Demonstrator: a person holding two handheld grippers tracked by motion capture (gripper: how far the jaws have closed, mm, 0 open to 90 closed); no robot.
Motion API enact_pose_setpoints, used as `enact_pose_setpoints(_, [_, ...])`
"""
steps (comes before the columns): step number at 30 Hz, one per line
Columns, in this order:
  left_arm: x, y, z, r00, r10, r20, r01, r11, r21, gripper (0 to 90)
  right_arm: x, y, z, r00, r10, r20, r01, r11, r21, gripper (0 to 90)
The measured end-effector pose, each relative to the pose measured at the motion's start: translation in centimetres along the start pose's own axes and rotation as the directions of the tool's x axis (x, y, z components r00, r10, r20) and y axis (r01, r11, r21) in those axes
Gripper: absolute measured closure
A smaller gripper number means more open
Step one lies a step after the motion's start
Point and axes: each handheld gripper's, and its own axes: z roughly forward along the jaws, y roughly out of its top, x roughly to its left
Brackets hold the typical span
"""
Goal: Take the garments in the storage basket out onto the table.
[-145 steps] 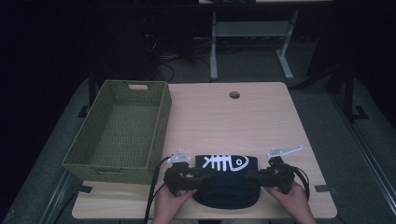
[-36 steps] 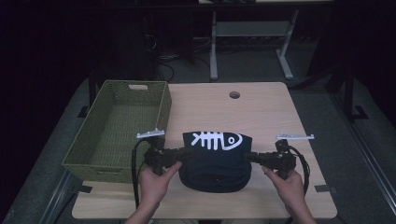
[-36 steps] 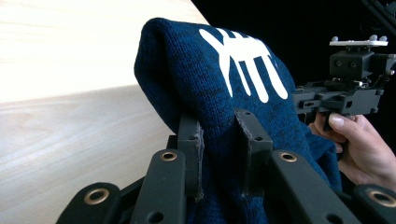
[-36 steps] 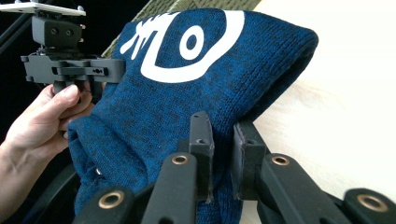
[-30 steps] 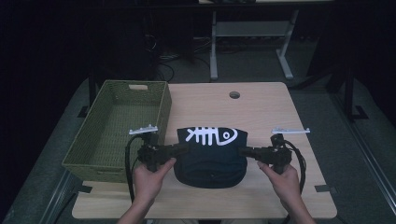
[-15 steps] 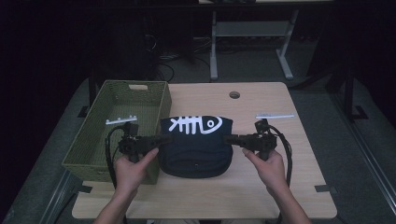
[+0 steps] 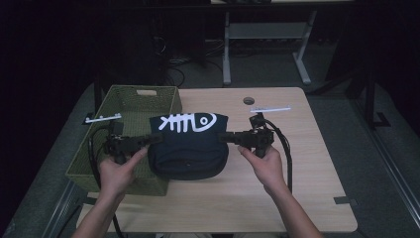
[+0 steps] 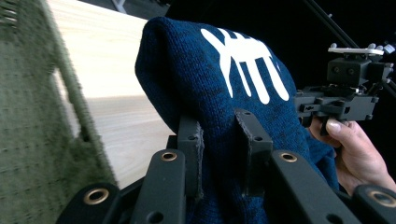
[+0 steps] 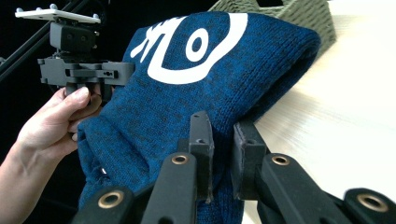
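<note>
Wooden table [image 7: 297, 163], green basket [image 7: 124, 106] at left: both grippers, L [image 7: 154, 139] & R [image 7: 224, 136], clamped on blue fish-print sweater [image 7: 190, 144], held aloft.

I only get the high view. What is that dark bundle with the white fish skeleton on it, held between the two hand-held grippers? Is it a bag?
Observer: No. The left gripper view shows knit stitches, so it looks like a folded deep blue sweater.
Operator: Are the jaws really pinching it?
Observer: Yes. The left hand-held gripper has a fold of the knit pressed between its pads.
Operator: And the other one?
Observer: It's the same there. The right hand-held gripper clamps the knit with its jaws nearly together.
</note>
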Motion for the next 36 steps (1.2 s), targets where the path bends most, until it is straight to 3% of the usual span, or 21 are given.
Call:
enact_pose_setpoints(22, [4.0, 1.7, -5.7, 0.9981, -0.058, -0.023, 0.057, 0.9967, -0.059, 74.4, 2.9, 3.9, 6.3, 0.9980, -0.036, -0.051, 0.038, 0.998, 0.046, 80.2])
enact_pose_setpoints(36, [6.1, 2.3, -7.9, 0.9954, -0.086, -0.041, 0.083, 0.9936, -0.077, 74.4, 3.8, 5.1, 9.4, 0.9963, -0.035, -0.078, 0.039, 0.998, 0.050, 80.2])
